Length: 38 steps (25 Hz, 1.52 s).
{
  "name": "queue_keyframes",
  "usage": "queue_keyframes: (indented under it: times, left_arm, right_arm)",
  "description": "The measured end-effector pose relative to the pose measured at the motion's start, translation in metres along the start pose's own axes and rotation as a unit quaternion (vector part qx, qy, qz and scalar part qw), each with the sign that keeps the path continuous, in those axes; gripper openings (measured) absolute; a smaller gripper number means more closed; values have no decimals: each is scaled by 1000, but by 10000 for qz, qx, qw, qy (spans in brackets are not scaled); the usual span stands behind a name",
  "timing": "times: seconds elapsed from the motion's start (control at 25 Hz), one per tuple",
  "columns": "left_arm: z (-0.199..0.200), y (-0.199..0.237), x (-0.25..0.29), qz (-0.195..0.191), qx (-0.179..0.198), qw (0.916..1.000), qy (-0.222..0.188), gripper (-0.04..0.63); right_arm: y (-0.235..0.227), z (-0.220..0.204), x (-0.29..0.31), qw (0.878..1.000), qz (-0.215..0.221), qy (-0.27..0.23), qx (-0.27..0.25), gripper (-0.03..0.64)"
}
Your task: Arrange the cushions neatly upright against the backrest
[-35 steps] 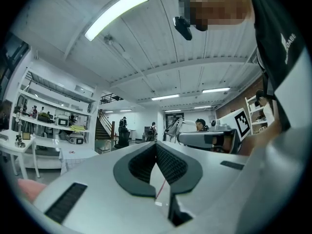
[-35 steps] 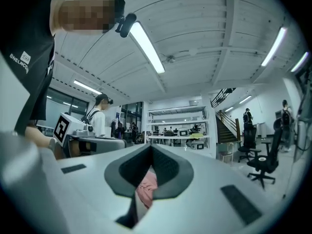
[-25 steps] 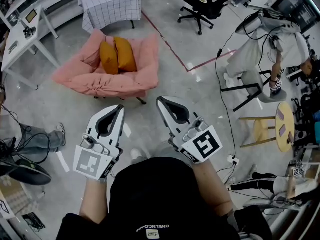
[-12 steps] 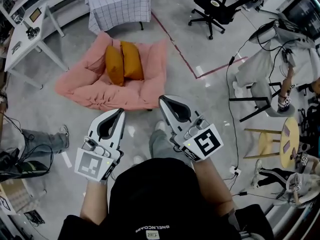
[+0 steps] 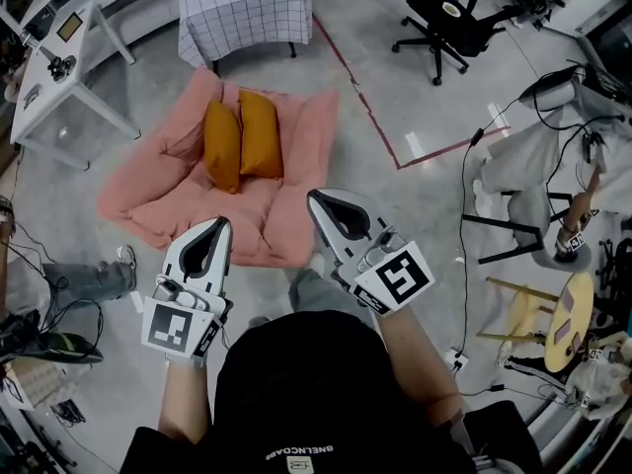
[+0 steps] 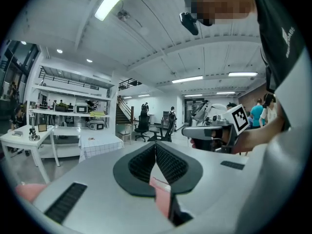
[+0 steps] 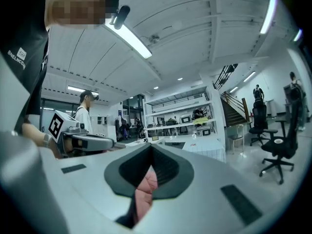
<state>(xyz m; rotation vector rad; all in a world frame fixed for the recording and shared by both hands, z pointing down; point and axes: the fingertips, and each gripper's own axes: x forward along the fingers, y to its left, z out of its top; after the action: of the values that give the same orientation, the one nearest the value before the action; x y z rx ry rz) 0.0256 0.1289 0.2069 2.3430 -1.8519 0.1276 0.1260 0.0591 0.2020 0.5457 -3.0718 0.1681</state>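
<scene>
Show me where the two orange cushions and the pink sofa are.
left orange cushion (image 5: pixel 221 146), head view, centre of its face.
right orange cushion (image 5: pixel 261 134), head view, centre of its face.
pink sofa (image 5: pixel 158 200), head view, bare front of seat.

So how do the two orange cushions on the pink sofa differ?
The left cushion looks narrower, more edge-on; the right cushion shows a broader face. The left cushion reaches lower in the head view; the right cushion sits higher. Both are orange, touching side by side on the pink sofa.
</scene>
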Motion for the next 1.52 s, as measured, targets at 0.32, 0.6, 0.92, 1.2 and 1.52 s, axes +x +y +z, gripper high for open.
queue_keyframes:
  times: [0.32, 0.6, 0.92, 1.2, 1.52]
  left_arm:
    - [-4, 20, 31, 394, -49, 9987, 324, 14]
    - [-16, 60, 50, 445, -245, 9971, 566, 14]
    - [-46, 133, 82, -25, -274, 9940, 1058, 30]
    - [-90, 223, 124, -366, -507, 9853, 1588, 88]
    - [-175, 300, 172, -449, -1180, 9623, 2409, 173]
  right_arm:
    - [-56, -7, 14, 9996, 35, 126, 261, 2]
    - [-73, -23, 39, 9985, -90, 367, 409, 2]
    - [-88, -53, 96, 9935, -572, 807, 559, 2]
    - [-120, -95, 172, 9814, -1053, 1347, 875, 3]
    - [-170, -176, 241, 9603, -1272, 2068, 1374, 38]
